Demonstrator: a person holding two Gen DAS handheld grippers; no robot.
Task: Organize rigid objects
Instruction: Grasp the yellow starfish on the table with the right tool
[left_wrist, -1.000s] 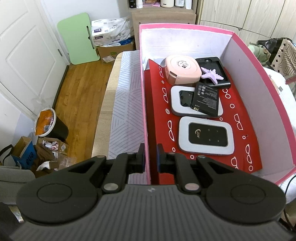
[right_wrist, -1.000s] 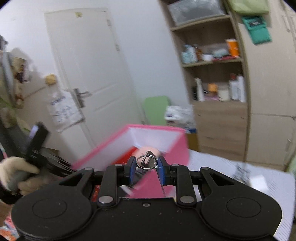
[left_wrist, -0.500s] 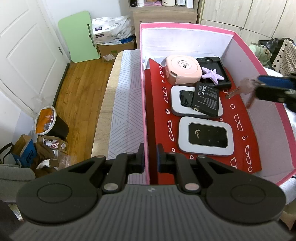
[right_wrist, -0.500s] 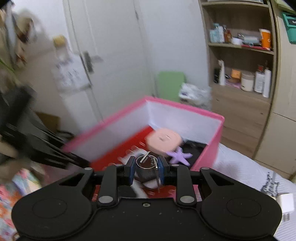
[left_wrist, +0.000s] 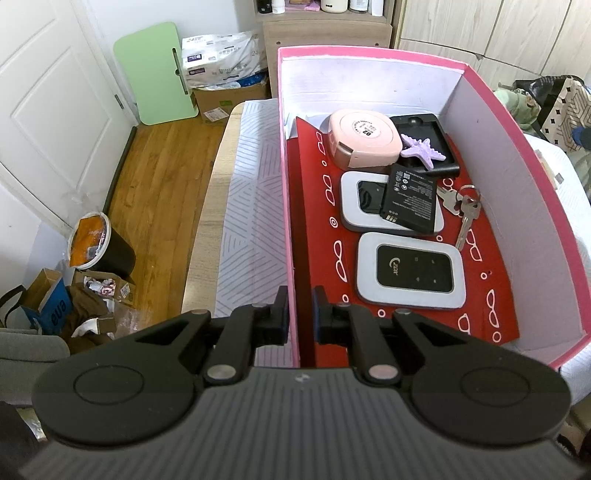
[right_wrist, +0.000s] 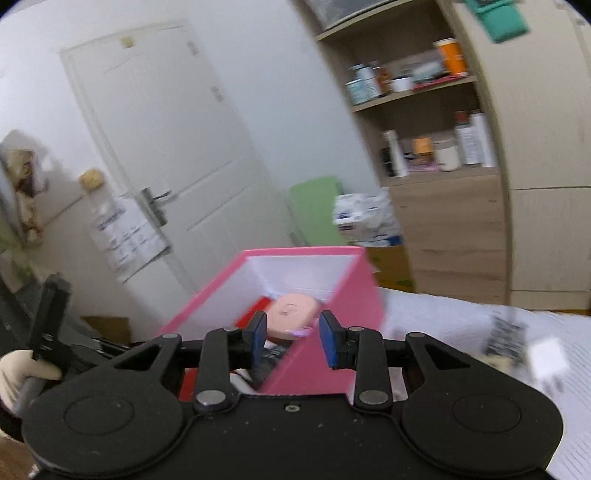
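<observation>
A pink box (left_wrist: 517, 147) with a red patterned floor stands on the bed. My left gripper (left_wrist: 300, 319) is shut on the box's left wall. Inside lie a pink round case (left_wrist: 364, 144), a purple starfish (left_wrist: 424, 152) on a black tray (left_wrist: 437, 136), two white pocket routers (left_wrist: 410, 277), a black battery (left_wrist: 412, 199) and a bunch of keys (left_wrist: 461, 208). My right gripper (right_wrist: 293, 341) is open and empty, back from the box's (right_wrist: 351, 306) near corner, with the pink case (right_wrist: 291, 315) beyond it.
The bed has a white striped cover (left_wrist: 251, 206). Wooden floor, a black bin (left_wrist: 99, 243) and clutter lie to the left. A white door, a green board (left_wrist: 159, 88) and shelves (right_wrist: 424, 122) stand behind. A small white item (right_wrist: 546, 358) lies on the bed at right.
My right gripper carried the keys over the box, opened and let them go; they now lie by the battery. It has drawn back out. The left gripper has not moved.
</observation>
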